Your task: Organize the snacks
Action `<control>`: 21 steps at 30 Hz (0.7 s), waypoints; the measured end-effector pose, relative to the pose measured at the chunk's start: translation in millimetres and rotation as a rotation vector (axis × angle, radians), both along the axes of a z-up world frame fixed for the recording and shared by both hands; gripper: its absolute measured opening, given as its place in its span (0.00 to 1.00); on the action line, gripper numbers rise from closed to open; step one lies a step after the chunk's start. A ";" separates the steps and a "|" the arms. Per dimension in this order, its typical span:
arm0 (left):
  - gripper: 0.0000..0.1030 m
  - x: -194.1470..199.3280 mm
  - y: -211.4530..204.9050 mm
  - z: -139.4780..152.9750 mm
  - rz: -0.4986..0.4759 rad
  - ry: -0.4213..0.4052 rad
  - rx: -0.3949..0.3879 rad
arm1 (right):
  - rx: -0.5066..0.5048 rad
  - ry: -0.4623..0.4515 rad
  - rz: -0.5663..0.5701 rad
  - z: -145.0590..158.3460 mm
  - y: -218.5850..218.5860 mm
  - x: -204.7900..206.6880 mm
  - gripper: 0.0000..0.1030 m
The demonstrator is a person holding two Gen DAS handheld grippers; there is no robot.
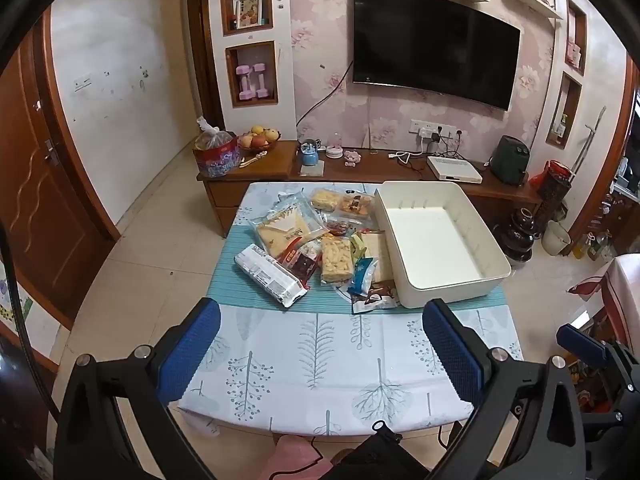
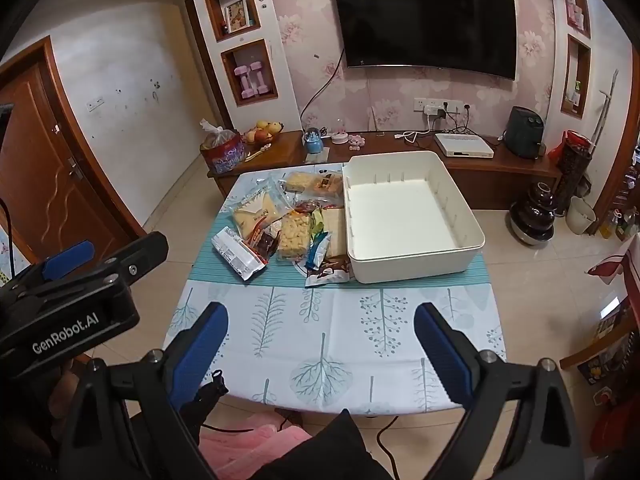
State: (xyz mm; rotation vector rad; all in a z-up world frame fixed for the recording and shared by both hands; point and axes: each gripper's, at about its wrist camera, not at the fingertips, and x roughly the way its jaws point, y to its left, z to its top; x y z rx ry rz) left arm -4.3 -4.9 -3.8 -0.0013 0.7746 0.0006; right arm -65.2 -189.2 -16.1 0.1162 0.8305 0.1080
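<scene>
Left wrist view shows the left gripper (image 1: 322, 350) with its two blue pads wide apart and nothing between them, above the near part of a small table (image 1: 312, 364) covered with a cloth with tree prints. Farther on the table, a pile of snack packets (image 1: 316, 248) lies on a teal striped mat (image 1: 236, 280). Just to the right of the pile stands a white box (image 1: 440, 240), open on top, with nothing inside; some packets touch its left wall. The right gripper (image 1: 580, 344) is seen at the right edge.

From the right wrist view, the right gripper (image 2: 320, 344) is also open and holds nothing, above the near edge of the table. The snack packets (image 2: 288, 232) and the white box (image 2: 412, 216) are well ahead of it. The left gripper (image 2: 68, 260) appears at the left, beside the table. Behind the table, a dark television (image 2: 424, 20) hangs on the wall.
</scene>
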 end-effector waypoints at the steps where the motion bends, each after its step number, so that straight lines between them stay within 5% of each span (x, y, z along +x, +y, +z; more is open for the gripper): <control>1: 0.98 4.4 -5.5 -2.3 -0.006 0.003 0.004 | 0.000 0.000 0.000 -0.1 -0.1 0.2 0.92; 21: 0.98 8.9 -7.5 -7.9 -0.004 0.005 0.003 | 0.002 -0.001 -0.002 -4.3 -3.0 10.4 0.92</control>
